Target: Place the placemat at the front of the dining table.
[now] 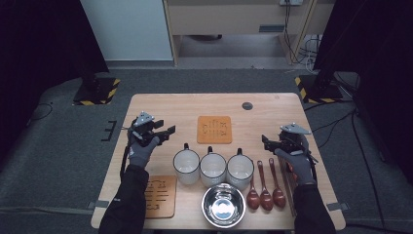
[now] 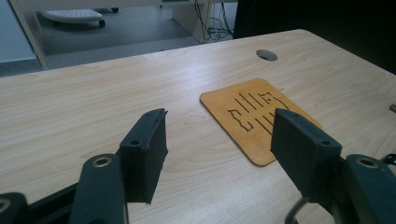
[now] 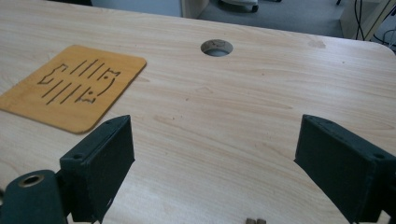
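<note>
Both tongs empty over the desk (image 1: 272, 105): left tongs (image 1: 169, 132) half open, left of the orange mat (image 1: 214, 129), right tongs (image 1: 266, 141) wide open, right of it, mat nearest thing to both, untouched.

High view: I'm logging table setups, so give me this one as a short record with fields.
surface: wooden table
mugs: three white, in a row, left, middle, right
bowl: steel, at the near edge, in front of the mugs
spoons: three brown ones, side by side, right of the bowl
mats: far mat behind the mugs; near mat at the near left
left gripper: open, holds nothing, above the table
right gripper: open, holds nothing
</note>
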Available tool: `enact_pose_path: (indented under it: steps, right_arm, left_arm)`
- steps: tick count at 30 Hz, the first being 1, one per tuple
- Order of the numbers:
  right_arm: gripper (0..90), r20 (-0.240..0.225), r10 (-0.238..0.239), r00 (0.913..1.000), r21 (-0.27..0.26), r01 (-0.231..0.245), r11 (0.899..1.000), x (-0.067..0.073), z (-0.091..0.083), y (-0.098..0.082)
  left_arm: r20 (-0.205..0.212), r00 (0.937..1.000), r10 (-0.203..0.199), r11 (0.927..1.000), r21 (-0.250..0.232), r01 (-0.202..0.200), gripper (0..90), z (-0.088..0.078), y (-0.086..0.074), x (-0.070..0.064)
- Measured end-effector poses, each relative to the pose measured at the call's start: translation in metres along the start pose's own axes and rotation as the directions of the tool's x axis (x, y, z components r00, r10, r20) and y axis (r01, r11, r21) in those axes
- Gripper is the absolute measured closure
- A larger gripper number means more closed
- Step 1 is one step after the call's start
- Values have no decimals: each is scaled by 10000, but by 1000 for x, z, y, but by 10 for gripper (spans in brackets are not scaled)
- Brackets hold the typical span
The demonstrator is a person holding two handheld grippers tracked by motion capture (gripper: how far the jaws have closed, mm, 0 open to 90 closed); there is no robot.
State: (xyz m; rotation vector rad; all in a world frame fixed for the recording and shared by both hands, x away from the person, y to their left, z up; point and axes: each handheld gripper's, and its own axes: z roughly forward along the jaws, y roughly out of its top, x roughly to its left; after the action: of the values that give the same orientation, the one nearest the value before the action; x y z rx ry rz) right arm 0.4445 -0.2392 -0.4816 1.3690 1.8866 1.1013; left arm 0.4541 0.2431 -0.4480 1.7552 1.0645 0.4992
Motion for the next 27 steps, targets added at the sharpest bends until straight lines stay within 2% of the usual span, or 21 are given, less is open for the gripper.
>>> enact_pose_path:
  steps: [6,16,22,27]
  right_arm:
    - [107,10,-78,10000,-42,78,10000,-3,-11,-12]
    - [106,79,331,9994,-203,-329,9993,-19,-27,-30]
    - [102,143,423,9990,-272,-419,9988,-24,-35,-41]
    - [101,153,489,9987,-256,-485,9985,-28,-38,-49]
  left_arm:
    - [-13,9996,277,9995,-179,-277,360,-20,-2,-6]
    - [270,9983,507,9980,-379,-497,365,-40,-4,-18]
    - [653,9974,289,9978,-622,-249,367,-51,-10,-32]
    - [797,9966,228,9972,-723,-171,369,-58,-16,-40]
